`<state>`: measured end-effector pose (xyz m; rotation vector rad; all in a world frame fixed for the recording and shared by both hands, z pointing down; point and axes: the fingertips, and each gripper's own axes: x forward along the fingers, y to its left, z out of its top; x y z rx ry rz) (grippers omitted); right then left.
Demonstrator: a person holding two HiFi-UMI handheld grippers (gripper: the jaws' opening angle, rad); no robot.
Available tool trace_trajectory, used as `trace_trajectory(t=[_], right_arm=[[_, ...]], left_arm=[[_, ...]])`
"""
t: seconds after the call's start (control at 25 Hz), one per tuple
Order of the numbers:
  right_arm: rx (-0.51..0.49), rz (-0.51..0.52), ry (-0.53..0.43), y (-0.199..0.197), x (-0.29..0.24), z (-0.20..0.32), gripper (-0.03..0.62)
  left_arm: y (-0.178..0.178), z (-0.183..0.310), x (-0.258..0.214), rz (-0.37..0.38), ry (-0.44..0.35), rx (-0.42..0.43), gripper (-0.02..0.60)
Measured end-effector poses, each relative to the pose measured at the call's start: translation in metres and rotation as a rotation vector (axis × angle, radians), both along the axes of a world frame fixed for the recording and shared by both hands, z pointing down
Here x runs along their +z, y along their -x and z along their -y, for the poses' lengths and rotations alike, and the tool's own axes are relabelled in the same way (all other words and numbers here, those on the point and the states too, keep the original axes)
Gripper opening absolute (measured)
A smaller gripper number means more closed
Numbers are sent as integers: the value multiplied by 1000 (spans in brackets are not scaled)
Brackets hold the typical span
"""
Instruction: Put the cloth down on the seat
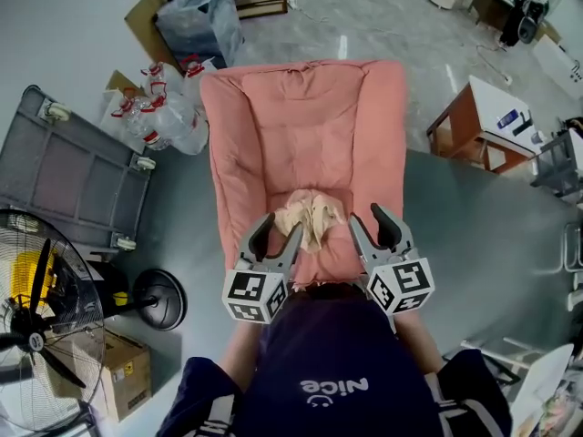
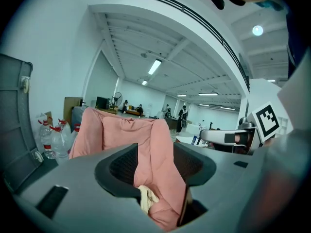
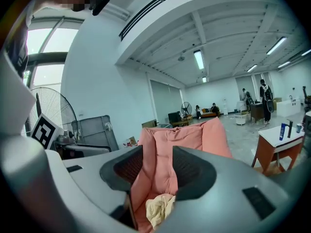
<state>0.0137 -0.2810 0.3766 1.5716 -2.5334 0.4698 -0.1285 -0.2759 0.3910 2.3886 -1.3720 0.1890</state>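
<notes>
A grey platform cart (image 1: 73, 176) shows its casters at the left, with red-capped plastic bottles (image 1: 168, 107) clustered just beside it. A wire-caged fan (image 1: 32, 330) stands next to a cardboard box (image 1: 123, 371), and an orange-legged table (image 1: 469, 121) sits well apart at the right.

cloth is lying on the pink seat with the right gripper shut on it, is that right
No. The cloth lies on the pink seat, but the right gripper is open: the right gripper view shows its jaws apart, the cloth loose beyond them.
</notes>
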Motion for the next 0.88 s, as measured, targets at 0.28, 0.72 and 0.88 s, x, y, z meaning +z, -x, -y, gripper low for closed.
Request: trace_trajectory(t=[0.28,0.72,0.88], right_arm=[[8,-27,-32,-4,-7,-17,195],[12,1,-82,-3,-22,-18,86],[-29,-27,-124,9,-35,-21,58]], left_arm=[[-1,-13,-11,1,-36,4,238],[0,-15,-29,-25,-106,-7,94],[4,-17,-35,-41,-121,-10,40]])
